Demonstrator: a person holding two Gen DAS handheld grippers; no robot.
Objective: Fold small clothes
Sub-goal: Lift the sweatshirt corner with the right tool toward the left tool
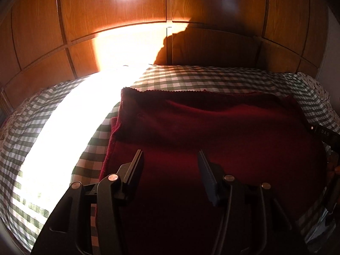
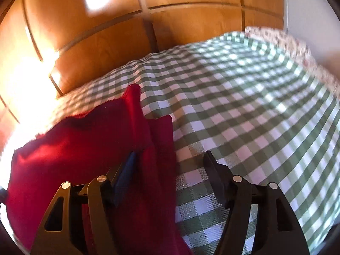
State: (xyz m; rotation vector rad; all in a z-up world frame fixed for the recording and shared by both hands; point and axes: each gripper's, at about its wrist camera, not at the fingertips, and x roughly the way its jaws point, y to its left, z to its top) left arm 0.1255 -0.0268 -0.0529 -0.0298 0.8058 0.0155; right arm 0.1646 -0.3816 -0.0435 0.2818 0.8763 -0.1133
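A dark red knit garment (image 1: 212, 131) lies folded over itself on the green-and-white checked cloth (image 1: 191, 78). My left gripper (image 1: 170, 156) hangs open over its near left part, nothing between the fingers. In the right wrist view the same red garment (image 2: 85, 140) fills the lower left, its right edge running under my right gripper (image 2: 171, 158). That gripper stands open; the left finger (image 2: 127, 170) is over the red fabric, the right finger over the checked cloth (image 2: 244, 116). The pads press on nothing. The right gripper's black body (image 1: 327, 136) shows at the left view's right edge.
Brown wooden cabinet panels (image 1: 212, 6) rise behind the table. Strong sunlight washes out the left part of the checked cloth (image 1: 70, 127). A lace-patterned underlay (image 2: 282, 38) shows at the far right corner, with a white wall behind it.
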